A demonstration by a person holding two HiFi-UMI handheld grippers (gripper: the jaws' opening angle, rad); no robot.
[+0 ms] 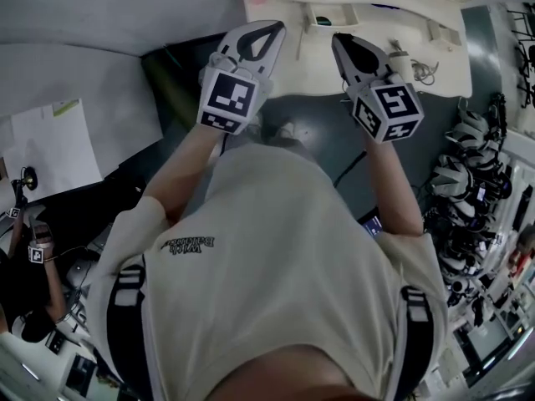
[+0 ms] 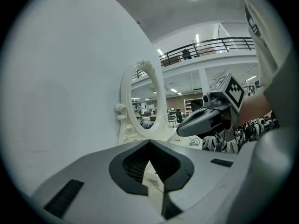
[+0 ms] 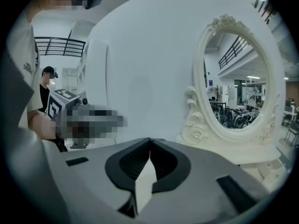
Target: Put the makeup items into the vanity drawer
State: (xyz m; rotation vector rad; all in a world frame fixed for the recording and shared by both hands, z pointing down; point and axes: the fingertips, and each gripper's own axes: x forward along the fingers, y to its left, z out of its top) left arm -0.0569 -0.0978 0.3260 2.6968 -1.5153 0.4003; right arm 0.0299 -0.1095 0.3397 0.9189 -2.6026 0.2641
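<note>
both claws are pinched together with nothing in them: the left claw (image 2: 149, 143) has its tips touching, with only pale desk showing through the gap behind them, and the right claw (image 3: 149, 140) looks the same. they hang side by side, a little apart, over the front edge of the white desk (image 1: 311, 69), both aimed at the oval mirror (image 3: 238, 78) at the back. the makeup stuff sits on the desk top, none of it in the drawer yet. there's a small dark round thing (image 1: 322, 19) toward the back between the two claws, and what looks like a little bottle (image 1: 399, 57) just beside the right claw, near a loose cable (image 1: 428, 73) toward the right edge. they're too small to say what each one is. i can't spot the drawer in any view, my guess is it's under the front edge. i'd call this the reach-in, nothing done so far. to do it well: spread the jaws before getting close, pull the drawer out first, then take the bottle low on its body and keep clear of that cable.
</note>
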